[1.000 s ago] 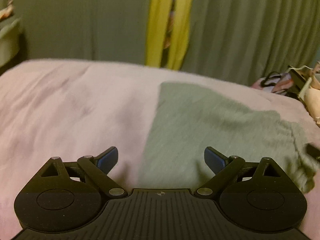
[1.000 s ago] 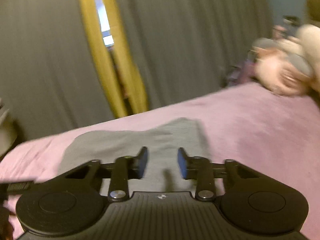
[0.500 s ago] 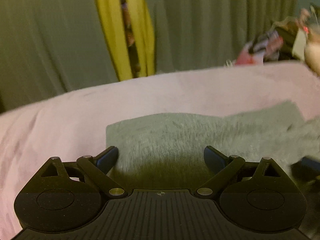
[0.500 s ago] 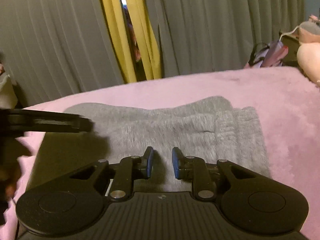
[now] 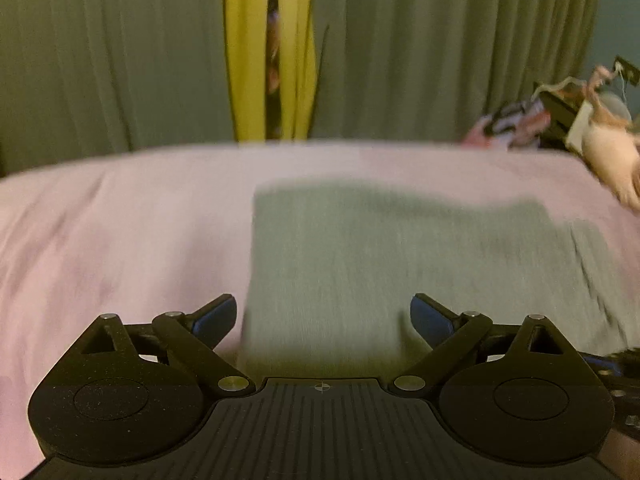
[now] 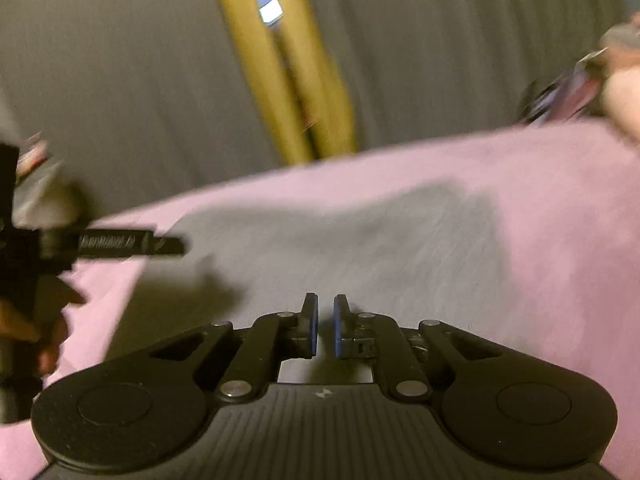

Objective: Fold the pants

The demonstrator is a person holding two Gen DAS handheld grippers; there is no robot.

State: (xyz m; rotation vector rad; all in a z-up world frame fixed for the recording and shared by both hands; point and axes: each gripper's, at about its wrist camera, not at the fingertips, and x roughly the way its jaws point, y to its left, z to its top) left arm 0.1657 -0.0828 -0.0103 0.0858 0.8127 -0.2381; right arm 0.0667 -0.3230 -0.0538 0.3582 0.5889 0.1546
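Note:
The grey pants (image 5: 360, 260) lie folded in a flat rectangle on the pink blanket (image 5: 120, 240). My left gripper (image 5: 323, 316) is open, its blue pads wide apart above the pants' near left corner, with nothing gripped. In the right wrist view the pants (image 6: 340, 248) spread ahead of my right gripper (image 6: 324, 328). Its jaws are closing: only a narrow slit remains and no cloth is between the pads. The left gripper (image 6: 132, 244) pokes in from the left over the pants' edge, held by a hand (image 6: 24, 328). Both views are blurred.
Grey-green curtains (image 5: 420, 60) with a yellow strip (image 5: 244, 60) hang behind the bed. Clutter (image 5: 520, 120) and a pale soft thing (image 5: 608, 156) sit at the bed's far right. Bare pink blanket (image 6: 540, 220) stretches right of the pants.
The right jaws have narrowed from a clear gap to a slit. The right view has tilted. The left view swung back left, so the pants now sit centre-right; its jaws stayed wide.

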